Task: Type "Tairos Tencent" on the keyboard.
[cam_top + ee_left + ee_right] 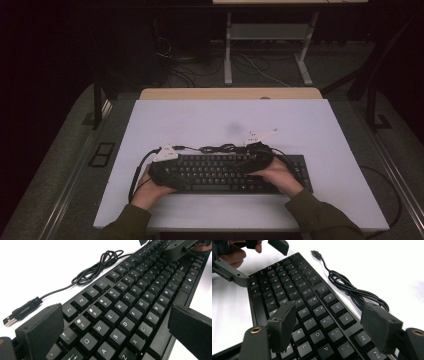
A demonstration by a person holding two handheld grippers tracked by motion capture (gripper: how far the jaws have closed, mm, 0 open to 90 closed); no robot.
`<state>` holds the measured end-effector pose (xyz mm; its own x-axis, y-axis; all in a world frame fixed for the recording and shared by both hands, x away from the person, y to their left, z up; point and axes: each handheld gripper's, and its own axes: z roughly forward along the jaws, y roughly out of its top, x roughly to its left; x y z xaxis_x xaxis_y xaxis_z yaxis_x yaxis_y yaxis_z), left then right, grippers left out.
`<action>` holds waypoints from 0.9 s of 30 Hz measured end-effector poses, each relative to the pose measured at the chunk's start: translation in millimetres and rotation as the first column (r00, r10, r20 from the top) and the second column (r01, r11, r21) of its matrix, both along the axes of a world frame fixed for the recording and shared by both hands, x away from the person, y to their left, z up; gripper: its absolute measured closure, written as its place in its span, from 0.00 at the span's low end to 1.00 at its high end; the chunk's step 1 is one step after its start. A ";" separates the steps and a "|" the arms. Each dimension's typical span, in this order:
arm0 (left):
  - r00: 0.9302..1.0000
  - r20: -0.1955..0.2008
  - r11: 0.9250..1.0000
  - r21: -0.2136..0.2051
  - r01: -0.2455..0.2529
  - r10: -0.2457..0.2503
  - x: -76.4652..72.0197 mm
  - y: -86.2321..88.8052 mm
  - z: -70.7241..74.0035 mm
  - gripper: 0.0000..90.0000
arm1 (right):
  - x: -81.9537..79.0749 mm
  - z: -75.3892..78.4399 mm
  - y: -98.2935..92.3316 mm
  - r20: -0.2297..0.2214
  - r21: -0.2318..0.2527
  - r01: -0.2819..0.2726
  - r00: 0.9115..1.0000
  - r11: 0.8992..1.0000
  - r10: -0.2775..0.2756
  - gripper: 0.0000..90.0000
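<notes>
Both forearms enter at the near tabletop [320, 125] edge, each hand holding a tool over a black keyboard [220, 172] lying close to that edge. Left tool [112, 327] has its jaws wide apart, straddling the keyboard's depth; right tool [332, 327] is likewise spread over the other end. Its loose USB cable [352, 290] coils just behind, so lifting could snag or drag it. Plenty of bare tabletop lies beyond and to both sides.

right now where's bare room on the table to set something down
The far half of the table, beyond the coiled cable, is bare; so are the strips left and right of the keyboard. It is crowded over the keyboard, where the left tool and right tool hover.
</notes>
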<state>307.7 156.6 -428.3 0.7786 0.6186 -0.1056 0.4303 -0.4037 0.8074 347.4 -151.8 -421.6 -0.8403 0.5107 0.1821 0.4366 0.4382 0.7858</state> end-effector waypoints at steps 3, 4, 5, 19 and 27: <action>1.000 0.003 1.000 0.002 0.006 -0.006 1.8 -2.6 0.8 0.00 | 0.0 -0.2 0.0 0.000 -0.003 -0.001 1.000 1.000 0.001 0.31; 1.000 0.004 1.000 0.000 0.008 -0.008 2.4 -3.5 0.9 0.00 | -0.1 -0.2 0.0 0.001 -0.003 -0.001 1.000 1.000 0.001 0.31; 1.000 0.006 1.000 -0.002 0.007 -0.007 3.0 -4.5 1.0 0.00 | -0.1 -0.1 0.0 0.002 -0.003 -0.001 1.000 1.000 0.001 0.31; 1.000 0.017 1.000 -0.021 0.018 -0.017 9.7 -12.5 2.6 0.08 | -0.5 -0.1 0.6 0.004 -0.003 0.002 1.000 1.000 -0.002 0.31; 1.000 0.009 0.998 -0.065 0.027 -0.026 10.6 -9.6 4.0 0.37 | -0.3 -0.2 0.5 0.004 -0.005 0.005 1.000 1.000 -0.005 0.31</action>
<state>318.3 147.0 -424.3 0.7956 0.5897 -0.1385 0.4132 -0.3612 0.8359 347.1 -151.4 -421.8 -0.8384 0.5157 0.1762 0.4357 0.4401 0.7851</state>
